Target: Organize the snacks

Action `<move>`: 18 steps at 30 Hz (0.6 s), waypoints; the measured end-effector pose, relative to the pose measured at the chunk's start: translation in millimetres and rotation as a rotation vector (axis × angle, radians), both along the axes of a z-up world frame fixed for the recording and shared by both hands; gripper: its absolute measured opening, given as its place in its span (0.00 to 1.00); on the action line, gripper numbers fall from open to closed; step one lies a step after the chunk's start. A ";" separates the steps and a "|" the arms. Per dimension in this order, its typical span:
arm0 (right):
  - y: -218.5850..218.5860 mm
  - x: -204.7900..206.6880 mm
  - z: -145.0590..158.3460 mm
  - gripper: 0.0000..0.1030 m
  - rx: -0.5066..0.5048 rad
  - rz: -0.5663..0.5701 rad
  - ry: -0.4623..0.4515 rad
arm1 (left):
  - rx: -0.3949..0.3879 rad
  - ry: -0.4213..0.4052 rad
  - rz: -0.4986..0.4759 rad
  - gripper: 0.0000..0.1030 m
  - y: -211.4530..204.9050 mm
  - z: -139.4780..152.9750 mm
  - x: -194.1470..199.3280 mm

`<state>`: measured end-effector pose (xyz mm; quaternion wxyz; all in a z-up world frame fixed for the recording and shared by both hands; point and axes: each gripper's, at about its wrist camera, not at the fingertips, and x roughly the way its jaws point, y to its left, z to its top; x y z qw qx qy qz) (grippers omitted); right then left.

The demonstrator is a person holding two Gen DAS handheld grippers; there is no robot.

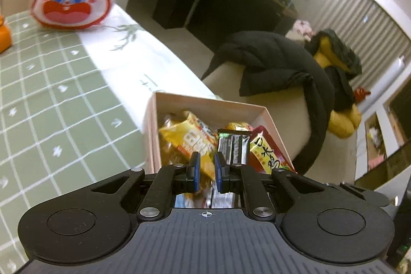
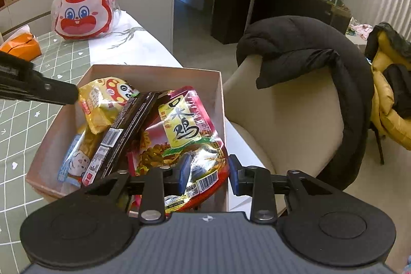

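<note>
Snacks sit in pale cardboard box (image 2: 221,99) at table edge. Right gripper (image 2: 209,172) open, straddling red-yellow foil chicken pouch (image 2: 179,135), which overhangs near wall; long axis runs away from cam. Risk: pouch slides out w/ a nudge. Left gripper (image 1: 206,170) nearly closed, apparently holding nothing, beside yellow crinkly packet (image 2: 102,104).

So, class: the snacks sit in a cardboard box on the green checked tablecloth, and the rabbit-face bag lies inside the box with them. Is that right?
Not quite. The rabbit-face bag is not in the box; it stands apart on the table, beyond the box's far end, as the right wrist view shows. The snacks are in the box on the green checked tablecloth.
</note>
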<state>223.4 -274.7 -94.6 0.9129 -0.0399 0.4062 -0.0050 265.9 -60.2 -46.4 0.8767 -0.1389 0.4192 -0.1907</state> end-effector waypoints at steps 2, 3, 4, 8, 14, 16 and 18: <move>2.0 -5.8 3.5 0.29 -0.001 -0.007 -0.015 | -0.010 0.010 0.017 0.14 7.2 0.2 -10.3; 2.7 -9.4 5.7 0.26 0.003 -0.008 -0.025 | -0.014 0.018 0.025 0.14 10.3 -0.4 -15.7; 2.6 -12.3 8.0 0.22 0.021 -0.006 -0.032 | -0.018 0.026 0.033 0.14 12.9 -1.6 -21.0; 1.4 -16.6 18.8 0.18 0.075 0.014 -0.039 | -0.027 0.058 0.060 0.14 16.8 -8.0 -38.2; -0.1 21.1 -6.2 0.12 0.253 0.029 0.062 | 0.069 0.041 0.063 0.14 2.6 -9.1 -67.8; -0.8 21.2 -8.5 0.12 0.275 0.036 0.063 | 0.095 0.035 0.035 0.14 -3.1 -5.0 -80.4; -4.8 7.7 1.1 0.17 0.294 0.037 0.045 | 0.123 0.014 0.009 0.12 -8.7 0.2 -94.6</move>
